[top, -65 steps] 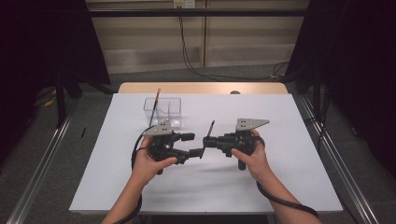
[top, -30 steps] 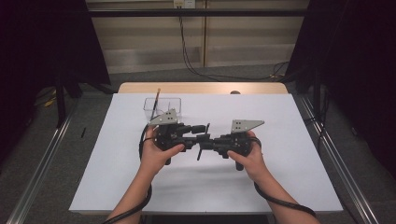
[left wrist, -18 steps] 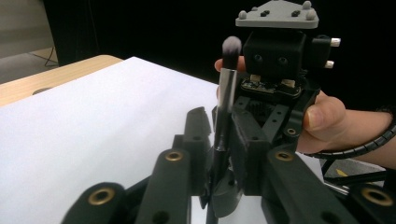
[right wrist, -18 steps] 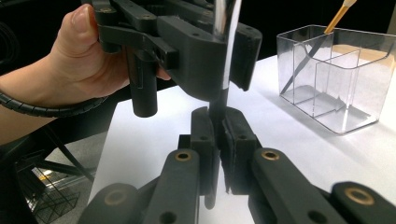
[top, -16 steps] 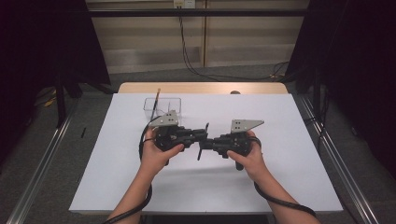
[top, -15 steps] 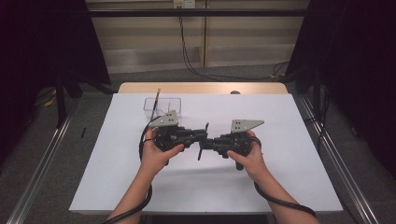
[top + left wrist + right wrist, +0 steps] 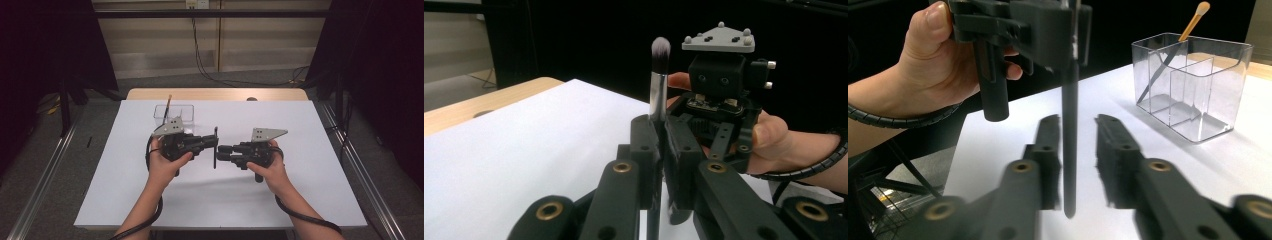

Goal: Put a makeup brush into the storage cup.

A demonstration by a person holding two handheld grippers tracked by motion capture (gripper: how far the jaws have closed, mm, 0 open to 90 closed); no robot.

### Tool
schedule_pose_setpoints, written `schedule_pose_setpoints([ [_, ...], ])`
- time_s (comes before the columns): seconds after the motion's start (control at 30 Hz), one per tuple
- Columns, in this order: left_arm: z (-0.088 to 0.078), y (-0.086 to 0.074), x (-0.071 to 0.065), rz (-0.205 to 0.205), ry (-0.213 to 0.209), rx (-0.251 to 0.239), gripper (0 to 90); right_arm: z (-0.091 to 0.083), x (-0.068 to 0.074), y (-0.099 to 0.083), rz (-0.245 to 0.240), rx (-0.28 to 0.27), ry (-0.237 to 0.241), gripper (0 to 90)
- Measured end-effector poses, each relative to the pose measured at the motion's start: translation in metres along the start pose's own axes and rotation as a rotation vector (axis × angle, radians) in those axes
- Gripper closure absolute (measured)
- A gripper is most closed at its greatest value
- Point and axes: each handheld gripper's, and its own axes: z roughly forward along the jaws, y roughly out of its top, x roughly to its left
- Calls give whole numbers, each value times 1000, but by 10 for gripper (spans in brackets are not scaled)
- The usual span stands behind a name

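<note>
Makeup brush with a slim black handle, silver ferrule and a soft grey-and-white tip (image 7: 659, 75) is standing upright above the middle of the white-covered table (image 7: 310, 200), between the two hand-held tools. The left gripper (image 7: 214, 141) is pinching its handle, jaws pressed tight against it on both sides, as the left gripper view shows, with the bristles pointing up. The right gripper (image 7: 221, 153) is facing it from the 3 o'clock side; its jaws have just been opening, and in the right gripper view the dark handle (image 7: 1069, 135) is hanging in the gap between the two spread black fingers (image 7: 1120, 150), neither pad pressing on it. Judging by this, the hand-over from right to left is looking done: the grip is sitting with the left tool and the right one is letting go.

At about 11 o'clock from the brush, near the far edge of the table, a clear plastic organiser box with dividers (image 7: 174, 114) is standing, and a thin brush with a tan wooden handle (image 7: 1193, 20) is already leaning in one of its compartments; which one I cannot tell.

What is probably remaining: the right tool is needing to clear away, and the black brush is needing to be carried to the box and dropped in beside the other one
</note>
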Motion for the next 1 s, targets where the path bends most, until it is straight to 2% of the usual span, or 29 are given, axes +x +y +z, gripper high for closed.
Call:
schedule_pose_setpoints([
  [0.1, -3, 0, 1, 3, 16, -11, 839, -2, 0, -1, -2, -4, -7, 519],
  [0.2, -6, 0, 2, 6, 22, -13, 839, -4, 0, 0, -6, 2, -22, 373],
  [0.43, -12, -2, 5, 11, 46, -20, 839, -11, 1, -2, -28, 26, -30, 184],
  [0.5, -14, -1, 5, 7, 49, -29, 839, -13, 2, -3, -44, 33, -41, 167],
  [0.77, -21, -1, 7, 14, 74, -44, 838, -22, 2, -6, -61, 72, -60, 86],
  [1.0, -28, -1, 9, 14, 87, -54, 839, -34, 1, -9, -57, 64, -89, 75],
])
